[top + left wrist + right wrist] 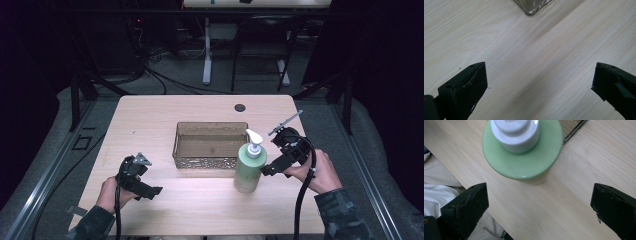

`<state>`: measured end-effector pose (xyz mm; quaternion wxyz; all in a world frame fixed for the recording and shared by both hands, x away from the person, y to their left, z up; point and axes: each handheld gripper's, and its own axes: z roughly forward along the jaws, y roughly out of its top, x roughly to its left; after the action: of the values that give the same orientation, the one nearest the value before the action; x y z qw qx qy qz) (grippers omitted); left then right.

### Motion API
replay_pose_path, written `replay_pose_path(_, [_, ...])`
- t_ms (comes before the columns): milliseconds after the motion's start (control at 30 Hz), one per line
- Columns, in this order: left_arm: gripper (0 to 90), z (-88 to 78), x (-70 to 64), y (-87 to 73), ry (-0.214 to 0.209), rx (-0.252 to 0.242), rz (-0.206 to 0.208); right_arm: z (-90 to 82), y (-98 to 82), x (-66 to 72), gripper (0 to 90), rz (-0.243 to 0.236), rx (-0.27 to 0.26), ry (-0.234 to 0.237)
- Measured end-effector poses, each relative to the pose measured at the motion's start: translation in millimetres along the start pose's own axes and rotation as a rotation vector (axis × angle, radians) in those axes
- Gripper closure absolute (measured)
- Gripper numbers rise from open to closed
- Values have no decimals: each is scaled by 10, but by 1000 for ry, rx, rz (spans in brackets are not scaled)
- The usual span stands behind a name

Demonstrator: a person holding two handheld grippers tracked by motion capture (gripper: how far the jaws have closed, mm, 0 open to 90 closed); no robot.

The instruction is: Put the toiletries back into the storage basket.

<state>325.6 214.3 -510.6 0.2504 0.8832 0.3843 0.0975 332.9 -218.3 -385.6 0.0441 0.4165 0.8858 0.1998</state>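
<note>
Nearest to me, my left claw (141, 178) hangs low over the counter (150, 115) near its front left, jaws spread wide with nothing but bare wood between them; a corner of the tray (534, 6) peeks in just beyond it.

On the other side, my right claw (276, 162) stands released, its jaws parted as far as they go and empty. It sits just beside the green pump bottle (248, 167), close to its shoulder but not pressing on it. In the right gripper view I look down past both jaws onto the bottle's green shoulder and white pump collar (515, 133).

The bottle stands upright on the counter, right at the tray's front right corner, touching or nearly so. I judge it rigid plastic with a smooth, rather slippery wall, its weight depending on how full it is, which I cannot tell. It looks tall and top-heavy, so I would close on the broad body about mid-height, never on the pump head, which could turn or depress.

Beyond that lies the shallow tray, empty, mid-counter.
</note>
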Motion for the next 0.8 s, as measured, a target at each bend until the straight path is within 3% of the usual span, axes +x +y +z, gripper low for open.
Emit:
replay_pose_path(233, [0,9,-15,19,1,0,4,-44,147,17,0,-24,16,20])
replay_pose_path(800, [0,24,-23,33,-6,9,11,-86,500,120,0,-55,66,8])
